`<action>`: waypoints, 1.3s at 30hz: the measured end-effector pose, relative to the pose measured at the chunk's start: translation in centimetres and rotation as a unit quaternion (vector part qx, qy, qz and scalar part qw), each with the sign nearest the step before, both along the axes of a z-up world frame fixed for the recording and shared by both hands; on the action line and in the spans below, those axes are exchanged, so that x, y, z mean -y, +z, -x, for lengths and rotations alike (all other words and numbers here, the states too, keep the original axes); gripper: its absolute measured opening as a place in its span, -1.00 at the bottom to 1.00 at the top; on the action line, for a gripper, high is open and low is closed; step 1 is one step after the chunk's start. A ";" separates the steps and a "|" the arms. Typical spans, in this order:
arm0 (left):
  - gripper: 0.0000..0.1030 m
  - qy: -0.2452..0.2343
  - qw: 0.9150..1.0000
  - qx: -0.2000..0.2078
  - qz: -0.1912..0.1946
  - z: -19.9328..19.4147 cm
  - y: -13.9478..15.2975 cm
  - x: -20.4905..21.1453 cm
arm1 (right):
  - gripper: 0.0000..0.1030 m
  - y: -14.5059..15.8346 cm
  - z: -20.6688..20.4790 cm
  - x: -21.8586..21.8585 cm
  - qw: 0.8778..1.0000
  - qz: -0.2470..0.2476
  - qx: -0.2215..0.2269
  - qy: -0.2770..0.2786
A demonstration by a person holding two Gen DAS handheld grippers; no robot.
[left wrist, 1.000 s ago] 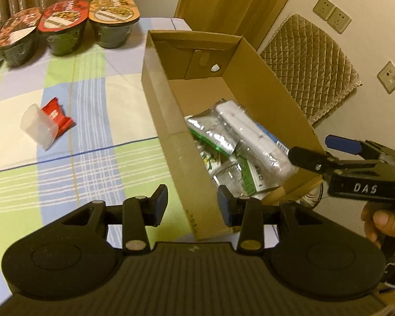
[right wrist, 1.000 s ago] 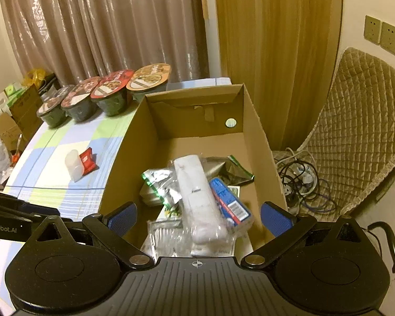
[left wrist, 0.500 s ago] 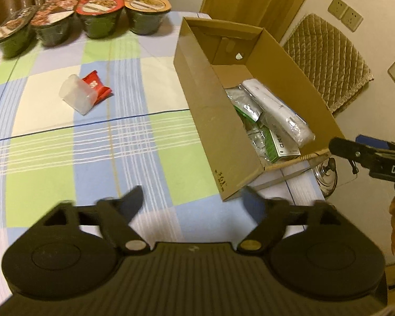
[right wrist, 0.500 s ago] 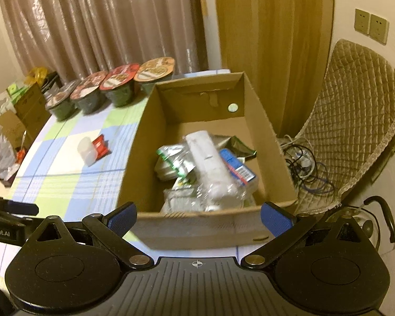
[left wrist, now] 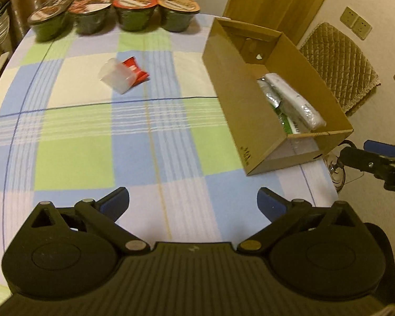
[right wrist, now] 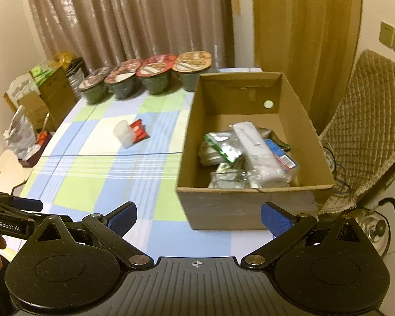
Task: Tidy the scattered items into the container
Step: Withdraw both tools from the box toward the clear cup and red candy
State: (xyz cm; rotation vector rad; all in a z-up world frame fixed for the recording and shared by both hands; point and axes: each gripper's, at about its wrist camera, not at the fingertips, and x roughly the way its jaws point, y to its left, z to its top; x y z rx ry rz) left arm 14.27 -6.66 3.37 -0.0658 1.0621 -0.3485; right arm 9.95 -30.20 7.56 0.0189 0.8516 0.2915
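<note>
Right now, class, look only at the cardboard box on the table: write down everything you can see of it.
The cardboard box is plain brown, rectangular and open on top, with no lid in view. It stands upright on the checked tablecloth near the table's right edge. A small round hole pierces its far end wall. Small dark print marks a lower corner of the long side nearest the left camera. Inside lie several packets, silvery, green, white and blue, piled toward the near end. Neither claw touches it.

Packets [right wrist: 246, 155] lie in the box [right wrist: 239, 205]; two items [left wrist: 122, 75], apparently touching, lie left of it.
</note>
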 end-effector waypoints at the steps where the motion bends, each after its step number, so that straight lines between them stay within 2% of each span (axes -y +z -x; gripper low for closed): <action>1: 0.97 0.003 1.000 0.000 0.000 0.2 0.1 -0.5 | 1.00 0.1 0.1 -0.3 1.000 0.001 0.001 0.003; 16: 0.97 0.036 0.999 0.023 -0.007 3.1 2.1 -6.0 | 1.00 1.3 0.7 -5.7 0.998 0.011 0.016 0.059; 25: 0.97 0.046 0.999 0.026 -0.010 2.8 2.2 -8.5 | 1.00 1.1 -0.3 -8.6 0.995 0.021 0.016 0.091; 32: 0.97 0.023 0.999 0.030 -0.034 1.5 1.4 -9.1 | 1.00 -0.1 -2.4 -11.5 0.989 0.036 0.021 0.144; 39: 0.97 -0.017 0.997 0.043 -0.062 -1.8 -0.2 -9.7 | 1.00 -2.6 -6.7 -14.6 0.980 0.056 0.019 0.190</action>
